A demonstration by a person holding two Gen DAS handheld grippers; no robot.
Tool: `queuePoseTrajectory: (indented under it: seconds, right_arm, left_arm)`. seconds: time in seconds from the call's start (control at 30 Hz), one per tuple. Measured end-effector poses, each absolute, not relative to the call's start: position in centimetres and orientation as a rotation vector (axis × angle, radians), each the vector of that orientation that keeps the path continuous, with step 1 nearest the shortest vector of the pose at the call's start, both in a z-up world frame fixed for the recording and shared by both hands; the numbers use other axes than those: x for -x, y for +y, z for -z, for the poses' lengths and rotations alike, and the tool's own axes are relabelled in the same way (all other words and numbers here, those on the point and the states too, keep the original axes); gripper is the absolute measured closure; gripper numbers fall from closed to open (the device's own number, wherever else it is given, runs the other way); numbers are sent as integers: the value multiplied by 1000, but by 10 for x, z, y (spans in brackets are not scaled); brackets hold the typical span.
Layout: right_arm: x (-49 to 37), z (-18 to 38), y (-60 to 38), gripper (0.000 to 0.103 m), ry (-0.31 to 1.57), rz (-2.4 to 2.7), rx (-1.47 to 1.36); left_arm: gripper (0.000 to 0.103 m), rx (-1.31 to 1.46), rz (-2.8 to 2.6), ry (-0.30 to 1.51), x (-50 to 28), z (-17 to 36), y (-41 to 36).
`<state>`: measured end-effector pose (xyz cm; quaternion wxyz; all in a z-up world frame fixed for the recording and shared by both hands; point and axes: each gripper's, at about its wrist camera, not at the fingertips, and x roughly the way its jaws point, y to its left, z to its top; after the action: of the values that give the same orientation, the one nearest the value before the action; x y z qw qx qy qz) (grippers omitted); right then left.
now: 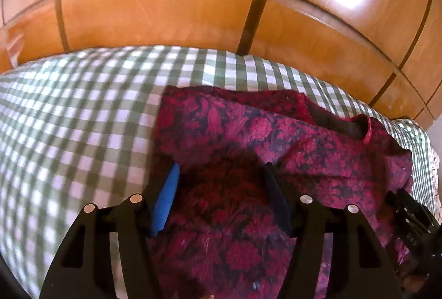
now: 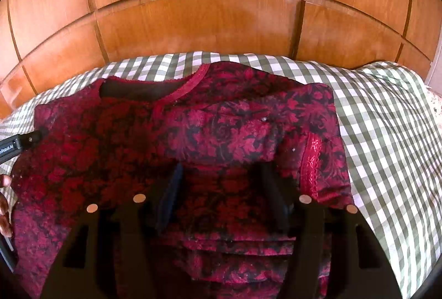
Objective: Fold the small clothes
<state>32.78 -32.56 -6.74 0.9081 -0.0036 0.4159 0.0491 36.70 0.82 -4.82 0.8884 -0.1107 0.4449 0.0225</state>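
Note:
A small red garment with a dark floral print lies on a green and white checked bedsheet; its neckline points to the far side and one sleeve is folded in on the right. It also shows in the left wrist view. My left gripper is open, its fingers spread over the garment's left part, the blue pad at the cloth's edge. My right gripper is open over the garment's near middle. The left gripper's body shows at the left edge of the right wrist view.
A glossy wooden panelled wardrobe stands just behind the bed. The checked sheet extends to the left of the garment. The bed's right edge with a pale lace trim shows far right.

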Motion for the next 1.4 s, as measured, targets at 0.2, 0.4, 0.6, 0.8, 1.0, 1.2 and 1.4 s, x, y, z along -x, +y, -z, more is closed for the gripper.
queuePoseTrajectory:
  seconds: [0.2, 0.4, 0.6, 0.8, 1.0, 1.2, 1.4]
  right_arm:
    - [-300, 51, -328, 8, 825, -71, -17]
    - [-270, 52, -334, 4, 856, -49, -73]
    - [-245, 66, -346, 3, 916, -24, -157]
    - [-221, 70, -345, 2, 945, -31, -183]
    - [-197, 72, -339, 2, 971, -59, -133]
    - [-172, 72, -336, 2, 979, -88, -94]
    - [-152, 66, -349, 2, 975, -123, -112]
  left_arm:
    - [38, 252, -91, 884, -317, 23, 17]
    - [30, 224, -75, 832, -268, 11, 7]
    - [30, 221, -55, 818, -223, 8, 4]
    - [26, 190, -26, 847, -195, 13, -4]
    - [26, 165, -12, 876, -171, 20, -7]
    - [26, 129, 5, 914, -147, 31, -6]
    - [26, 117, 24, 965, -126, 43, 2]
